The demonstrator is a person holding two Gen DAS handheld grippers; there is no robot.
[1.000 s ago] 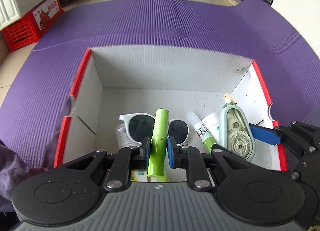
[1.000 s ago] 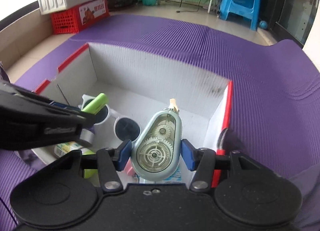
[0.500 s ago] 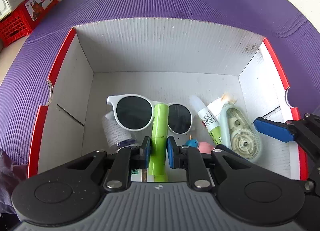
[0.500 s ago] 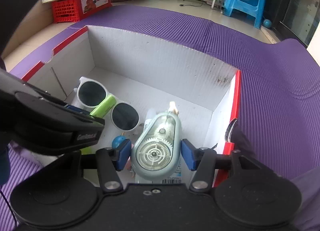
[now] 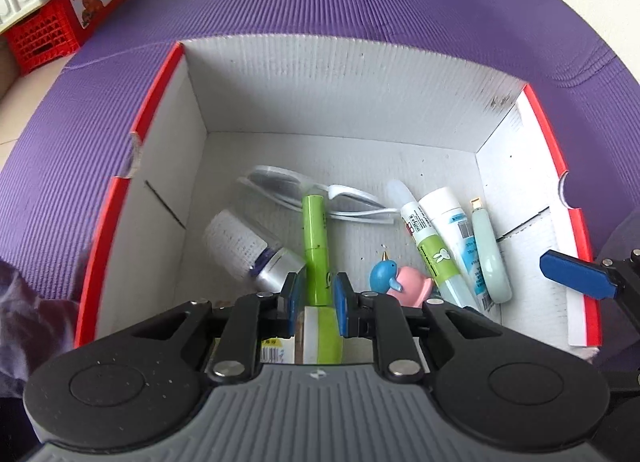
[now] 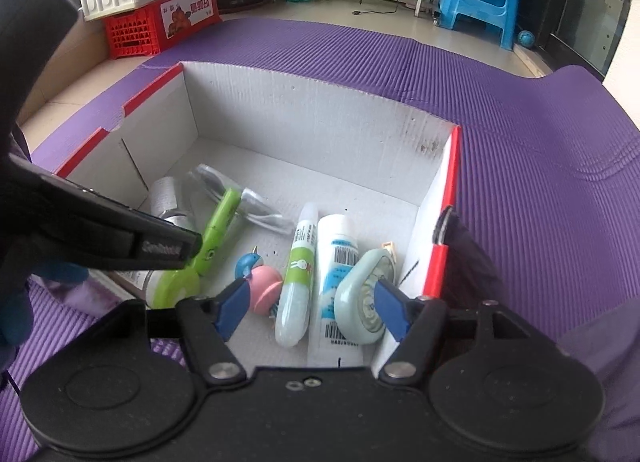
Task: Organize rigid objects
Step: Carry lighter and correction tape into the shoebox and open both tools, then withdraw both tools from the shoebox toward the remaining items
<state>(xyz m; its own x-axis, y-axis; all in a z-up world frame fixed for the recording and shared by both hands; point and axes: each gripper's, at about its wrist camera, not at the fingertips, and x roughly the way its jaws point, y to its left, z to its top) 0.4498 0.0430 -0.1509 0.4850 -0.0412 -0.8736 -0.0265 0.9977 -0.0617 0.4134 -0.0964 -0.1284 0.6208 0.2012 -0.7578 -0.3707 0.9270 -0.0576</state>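
Purple ribbed mat (image 5: 320,2) on a tiled floor, with a white cardboard box (image 5: 340,102) with red edges sitting on it. Left gripper (image 5: 314,294) is clamped narrow on the green marker (image 5: 314,238), low inside the box over the sunglasses (image 5: 312,194) and beside the small jar (image 5: 244,246). Right gripper (image 6: 310,302) has just been opening; jaws now stand wide and the correction tape (image 6: 362,302) lies loose between them against the right wall, next to the white tube (image 6: 334,262) and glue stick (image 6: 298,274). Risk: the right pad looks almost touching the tape, so pulling out could drag or tip it; the marker, if dropped, could land on the sunglasses. Left view shows the sunglasses frame and jar label clearly; right view hides much of both behind the left gripper body but shows the tape's gear face and the blue-pink toy (image 6: 256,282).
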